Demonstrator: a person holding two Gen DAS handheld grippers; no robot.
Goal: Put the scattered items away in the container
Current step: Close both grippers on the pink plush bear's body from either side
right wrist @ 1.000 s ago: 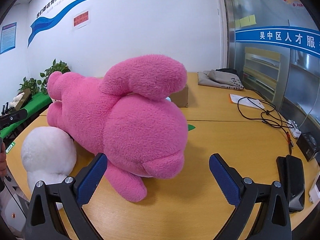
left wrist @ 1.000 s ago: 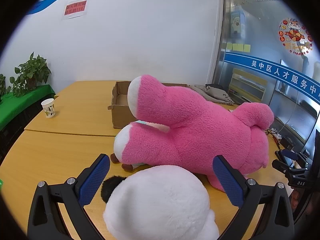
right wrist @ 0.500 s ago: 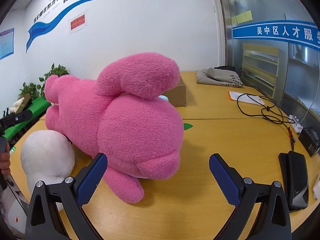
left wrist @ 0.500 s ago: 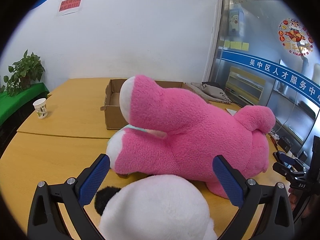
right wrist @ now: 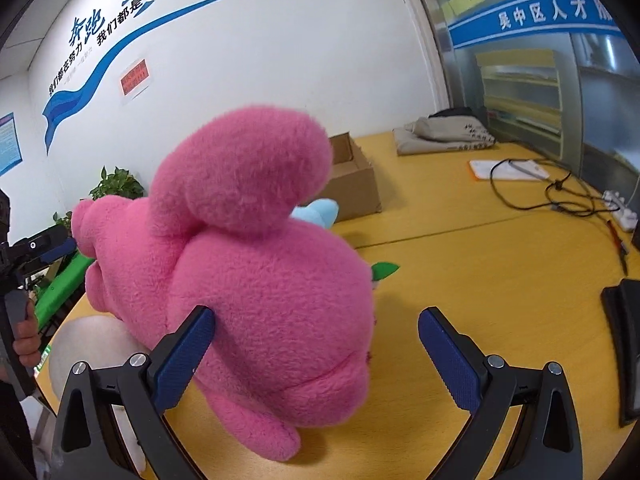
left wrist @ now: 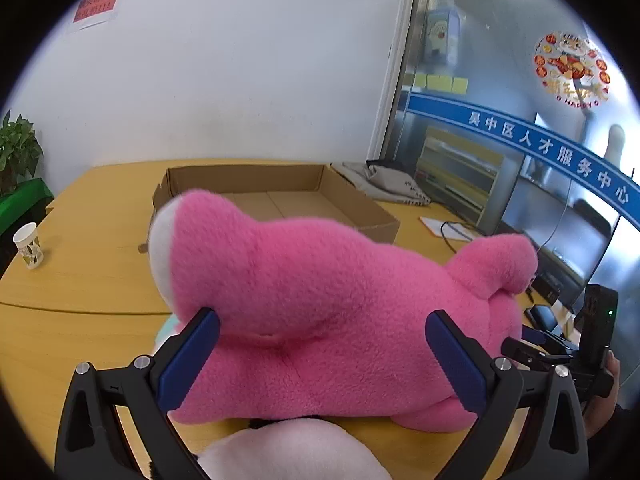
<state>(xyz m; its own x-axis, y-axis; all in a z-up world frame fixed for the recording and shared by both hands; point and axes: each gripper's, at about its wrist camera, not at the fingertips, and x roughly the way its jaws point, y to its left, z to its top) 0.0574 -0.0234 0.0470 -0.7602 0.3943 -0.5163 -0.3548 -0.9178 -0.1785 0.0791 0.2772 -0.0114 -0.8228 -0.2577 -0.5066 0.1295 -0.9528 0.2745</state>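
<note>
Yellow table (right wrist: 500,280) holds everything: nearest is a white plush (left wrist: 288,450), then the pink plush (left wrist: 340,304) lying on its side, with the box (left wrist: 280,200) behind it looking empty. Left gripper (left wrist: 322,354) and right gripper (right wrist: 316,352) are both spread wide, straddling opposite ends of the pink plush, gripping nothing. Judging by this, nothing is packed yet; both plushes and a blue toy (right wrist: 320,212) beside the box remain.
</note>
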